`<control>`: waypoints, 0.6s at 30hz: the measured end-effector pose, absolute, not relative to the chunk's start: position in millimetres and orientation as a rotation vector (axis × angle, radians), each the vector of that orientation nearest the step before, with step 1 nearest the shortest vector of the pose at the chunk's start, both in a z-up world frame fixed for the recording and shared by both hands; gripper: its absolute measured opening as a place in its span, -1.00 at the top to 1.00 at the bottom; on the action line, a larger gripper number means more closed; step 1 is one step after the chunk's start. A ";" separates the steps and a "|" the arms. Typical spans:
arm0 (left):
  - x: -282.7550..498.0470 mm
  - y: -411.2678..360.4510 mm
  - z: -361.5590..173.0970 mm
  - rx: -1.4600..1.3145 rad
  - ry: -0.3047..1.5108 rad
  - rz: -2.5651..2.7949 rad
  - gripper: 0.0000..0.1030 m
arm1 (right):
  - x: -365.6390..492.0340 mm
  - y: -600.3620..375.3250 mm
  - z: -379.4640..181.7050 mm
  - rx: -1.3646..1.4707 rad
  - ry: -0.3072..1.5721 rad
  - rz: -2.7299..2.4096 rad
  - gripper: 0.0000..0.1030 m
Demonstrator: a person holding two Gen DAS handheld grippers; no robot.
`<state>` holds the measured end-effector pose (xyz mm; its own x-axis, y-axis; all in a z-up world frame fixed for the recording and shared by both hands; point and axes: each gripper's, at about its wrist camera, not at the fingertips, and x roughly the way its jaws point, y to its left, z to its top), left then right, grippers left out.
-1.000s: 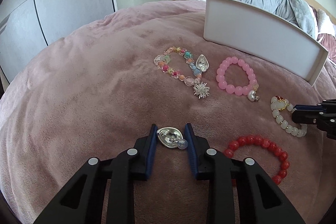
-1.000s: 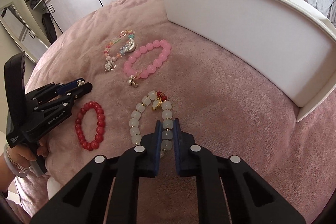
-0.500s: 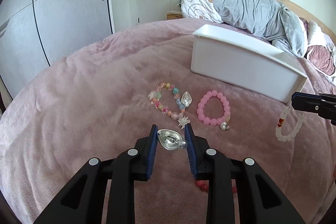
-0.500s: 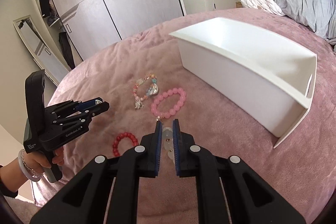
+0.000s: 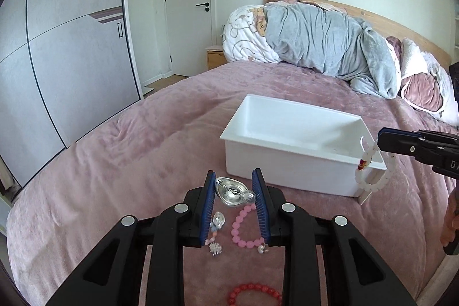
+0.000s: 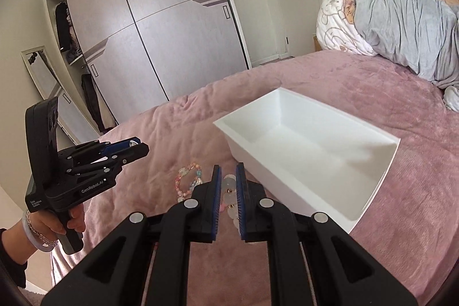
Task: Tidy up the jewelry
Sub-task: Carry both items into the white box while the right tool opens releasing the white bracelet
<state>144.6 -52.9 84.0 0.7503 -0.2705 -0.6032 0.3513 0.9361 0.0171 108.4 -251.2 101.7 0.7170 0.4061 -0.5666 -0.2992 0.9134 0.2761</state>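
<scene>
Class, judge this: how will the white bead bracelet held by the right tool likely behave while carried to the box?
Probably floppy: the white bead bracelet droops as a loop from the right tool. It may swing. Round beads look smooth, so it could slip.

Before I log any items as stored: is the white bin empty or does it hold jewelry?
Empty. In both wrist views the white bin shows only its bare white floor and walls; no jewelry lies inside.

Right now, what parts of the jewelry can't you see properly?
- Red bracelet: left wrist view, bottom edge cuts it off.
- Colourful bracelet: right wrist view, right hand-held gripper covers its lower part.
- White bracelet: top hidden inside that gripper.
- Pink bracelet: left hand-held gripper covers one side.
</scene>
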 end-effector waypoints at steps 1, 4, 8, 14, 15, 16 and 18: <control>147.5 -58.5 88.2 0.134 0.636 -0.348 0.40 | 111.3 -255.1 105.8 0.162 0.656 0.390 0.79; 158.4 -76.2 97.9 0.126 0.639 -0.366 0.40 | 123.5 -265.8 115.9 0.139 0.634 0.387 0.79; 179.9 -100.4 101.6 0.118 0.661 -0.391 0.40 | 137.1 -277.0 122.4 0.084 0.611 0.378 0.79; 218.6 -139.5 87.0 0.104 0.715 -0.401 0.40 | 159.9 -303.1 106.6 0.051 0.604 0.348 0.79; 224.3 -145.6 85.1 0.102 0.720 -0.408 0.40 | 163.6 -309.4 101.4 0.062 0.607 0.341 0.79; 230.0 -151.7 82.0 0.107 0.724 -0.414 0.40 | 167.1 -316.5 96.0 0.076 0.609 0.334 0.79; 240.2 -165.6 77.7 0.132 0.732 -0.424 0.40 | 173.7 -329.2 84.7 0.104 0.619 0.328 0.79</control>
